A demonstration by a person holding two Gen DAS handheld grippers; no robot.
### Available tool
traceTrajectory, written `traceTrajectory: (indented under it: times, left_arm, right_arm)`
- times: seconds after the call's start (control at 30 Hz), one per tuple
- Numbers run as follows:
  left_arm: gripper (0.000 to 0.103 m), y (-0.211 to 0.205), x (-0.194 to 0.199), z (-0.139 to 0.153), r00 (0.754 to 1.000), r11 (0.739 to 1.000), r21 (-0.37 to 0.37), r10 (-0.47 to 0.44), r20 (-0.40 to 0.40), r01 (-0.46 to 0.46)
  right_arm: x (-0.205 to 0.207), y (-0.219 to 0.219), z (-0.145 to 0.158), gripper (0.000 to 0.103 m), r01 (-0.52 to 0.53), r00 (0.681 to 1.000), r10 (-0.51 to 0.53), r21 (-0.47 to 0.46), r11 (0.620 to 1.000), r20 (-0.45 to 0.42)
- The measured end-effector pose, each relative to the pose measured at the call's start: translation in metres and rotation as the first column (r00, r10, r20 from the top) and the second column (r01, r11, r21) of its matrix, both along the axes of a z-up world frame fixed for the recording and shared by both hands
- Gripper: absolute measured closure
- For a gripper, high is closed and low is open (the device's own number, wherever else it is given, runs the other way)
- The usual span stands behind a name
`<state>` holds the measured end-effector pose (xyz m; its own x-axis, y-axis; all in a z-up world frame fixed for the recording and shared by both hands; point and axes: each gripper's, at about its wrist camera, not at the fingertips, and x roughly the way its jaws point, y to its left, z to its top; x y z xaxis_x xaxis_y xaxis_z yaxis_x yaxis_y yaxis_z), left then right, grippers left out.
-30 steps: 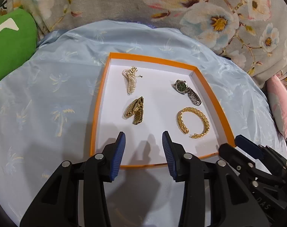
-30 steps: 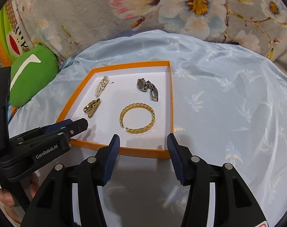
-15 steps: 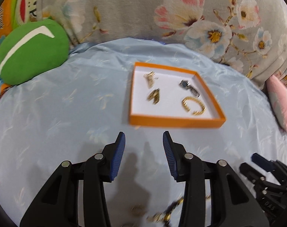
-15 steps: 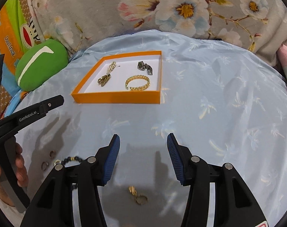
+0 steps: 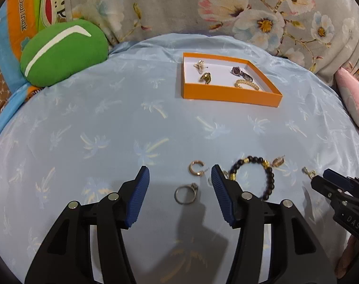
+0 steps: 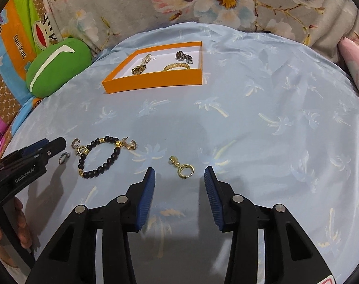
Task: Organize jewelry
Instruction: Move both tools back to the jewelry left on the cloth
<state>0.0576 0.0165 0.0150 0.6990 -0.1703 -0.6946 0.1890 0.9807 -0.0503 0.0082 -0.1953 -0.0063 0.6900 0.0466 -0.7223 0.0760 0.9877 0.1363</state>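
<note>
The left wrist view looks down past the left gripper point(image 5: 180, 177), whose jaws have just been opening and stand apart with nothing gripped; a silver ring point(image 5: 186, 193) lies on the cloth between them and a small hoop earring point(image 5: 196, 167) just beyond. The right wrist view shows the right gripper point(image 6: 179, 177), its jaws having just been closing yet apart and empty, with a gold pendant earring point(image 6: 183, 167) lying just ahead between the tips; in the left view that piece shows only at the edge. Both views show a black bead bracelet point(image 6: 101, 157) between the two grippers and, well beyond, an orange box point(image 5: 229, 94) holding a watch point(image 5: 241, 73), a gold bangle point(image 5: 247, 84) and two smaller pieces. Everything rests on a light blue palm-print cloth point(image 6: 262, 118), backed by floral fabric point(image 6: 137, 4) and a green cushion point(image 5: 63, 52).
</note>
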Motion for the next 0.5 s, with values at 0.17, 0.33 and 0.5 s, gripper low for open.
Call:
traceTrajectory:
  times: [0.17, 0.33, 0.5]
  left_arm:
    - [0.050, 0.006, -0.005, -0.002, 1.000, 1.000, -0.021, 0.006, -0.017, -0.007]
    - [0.049, 0.005, -0.009, -0.003, 1.000, 1.000, -0.013, -0.007, -0.021, 0.006]
    - [0.044, 0.008, -0.008, -0.004, 1.000, 1.000, -0.030, 0.002, -0.024, -0.003]
  right_arm:
    - [0.001, 0.018, 0.004, 0.062, -0.043, 0.999, 0.043, 0.024, 0.999, 0.019]
    - [0.015, 0.038, 0.006, 0.062, -0.071, 0.997, 0.071, 0.011, 0.997, 0.035]
    - [0.032, 0.043, 0.006, 0.062, -0.066, 0.997, 0.066, 0.006, 0.998, 0.032]
